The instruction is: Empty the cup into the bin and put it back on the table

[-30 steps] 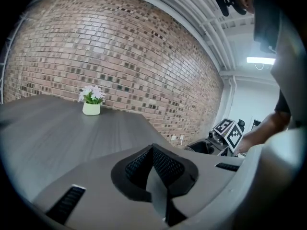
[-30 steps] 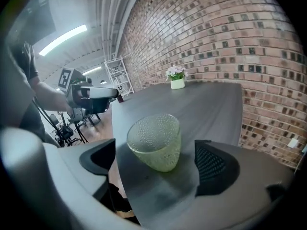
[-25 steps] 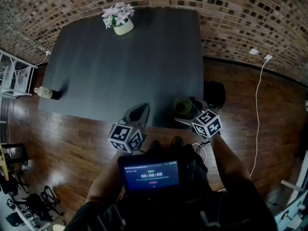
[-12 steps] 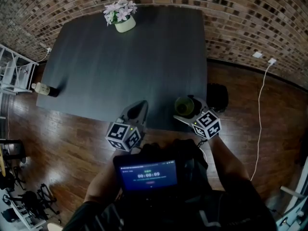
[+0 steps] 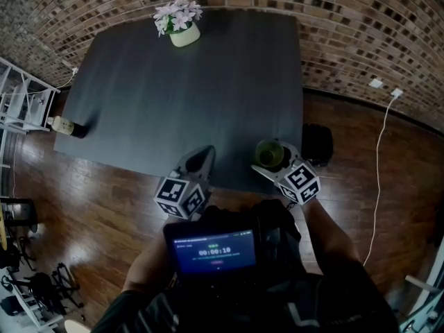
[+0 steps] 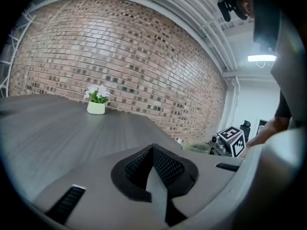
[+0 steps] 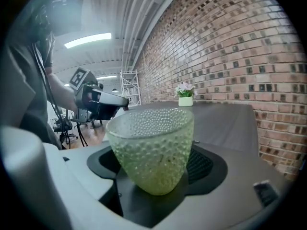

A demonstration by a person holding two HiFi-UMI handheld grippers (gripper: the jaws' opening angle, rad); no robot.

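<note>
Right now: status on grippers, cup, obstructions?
Left gripper shut, empty. Right gripper jaws apart, just been closing round green cup, grip not evident. Cup upright at near right corner of table. Nothing crowding it; dark container on floor beside.

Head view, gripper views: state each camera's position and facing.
Head view: person's head, steeply down at table; left tool, right tool, forearms show.
Left gripper view: left tool, along table toward brick wall; shut jaws show.
Right gripper view: right tool, along table; jaws, just closing, flank cup.
All share the flower pot.
</note>
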